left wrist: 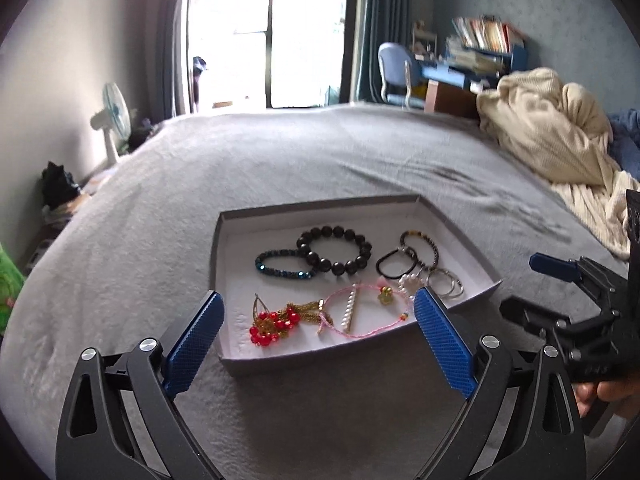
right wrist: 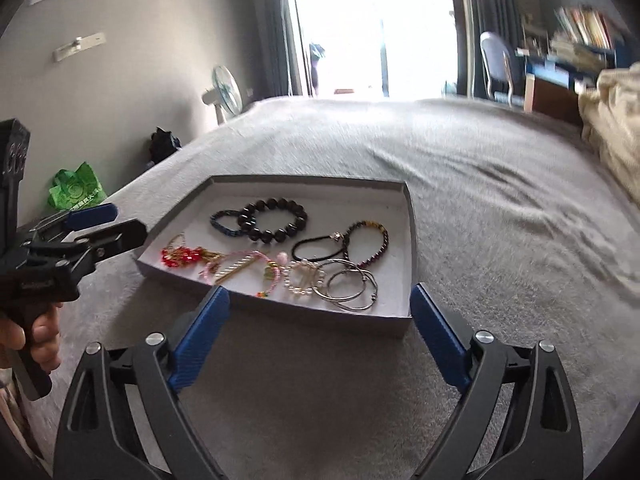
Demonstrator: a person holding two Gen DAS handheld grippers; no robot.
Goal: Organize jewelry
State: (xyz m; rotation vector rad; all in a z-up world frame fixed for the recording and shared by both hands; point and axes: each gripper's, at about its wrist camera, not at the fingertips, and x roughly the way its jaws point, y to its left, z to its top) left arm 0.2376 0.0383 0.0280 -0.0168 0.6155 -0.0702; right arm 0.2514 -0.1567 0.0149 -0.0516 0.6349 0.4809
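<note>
1. Both jaws are wide open and hold nothing. The left gripper [left wrist: 318,312] hangs over the near edge of the box; the right gripper [right wrist: 320,306] hangs just in front of it.
2. Blue pads [left wrist: 196,344] on the fingers look bumpy, and the arms behind them are smooth black.
3. A flat grey cardboard box [left wrist: 224,232] with a white inside sits on the soft grey bed [left wrist: 280,160]. All the jewelry lies in it.
4. At the back lie a big round black bead bracelet [left wrist: 334,250] and a small shiny blue bracelet [left wrist: 282,264], touching each other.
5. At the front lie a red bead bunch [left wrist: 272,322] with gold bits, a thin pink cord bracelet [left wrist: 360,312], and a straight pearl clip [left wrist: 349,308].
6. On the right are a black hair tie [left wrist: 396,266], a dark bead bracelet [right wrist: 368,242] and thin silver rings [right wrist: 350,284].
7. Only the right camera shows the pearl ring [right wrist: 304,278] whole, plus a green bag [right wrist: 76,188] by the wall.
8. Only the left camera shows the whole cream blanket [left wrist: 552,132].
</note>
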